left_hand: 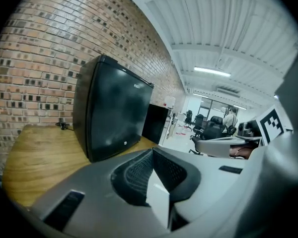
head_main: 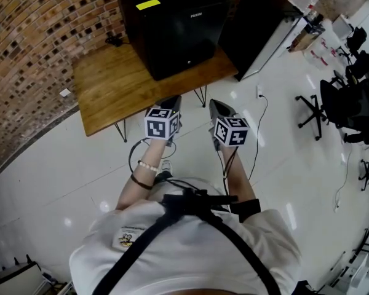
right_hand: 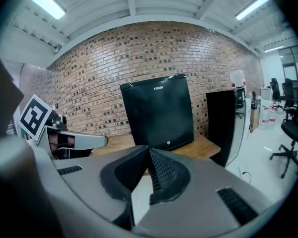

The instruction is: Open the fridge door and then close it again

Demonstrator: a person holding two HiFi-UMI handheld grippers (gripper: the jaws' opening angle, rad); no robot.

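The fridge (head_main: pixel 172 23) is a small black cube that stands on a wooden table (head_main: pixel 111 88) set against a brick wall (head_main: pixel 37 35). Its door (right_hand: pixel 159 115) is shut flush and faces the person, with pale lettering near the top edge and a small round mark low down. A yellow label (head_main: pixel 147 4) lies on the fridge's top. Just to the right of the table stands a tall black cabinet (head_main: pixel 258 26), and a thin cable (head_main: pixel 258 121) trails over the glossy white floor (head_main: pixel 61 177) below it. In front of the table, apart from the fridge and touching nothing, the two grippers are held side by side and both point toward the door. The left gripper (head_main: pixel 172 99) has its jaws pressed together with nothing between them, which the left gripper view shows plainly, with the ribbed pads meeting at the tip. The right gripper (head_main: pixel 214 104) has its jaws together too and is empty, its tip lined up with the lower part of the door in the right gripper view. The person wears a white top crossed by black straps and a beaded bracelet (head_main: pixel 147 166) on the left wrist. Office chairs (head_main: pixel 332 103) stand well off to the right.
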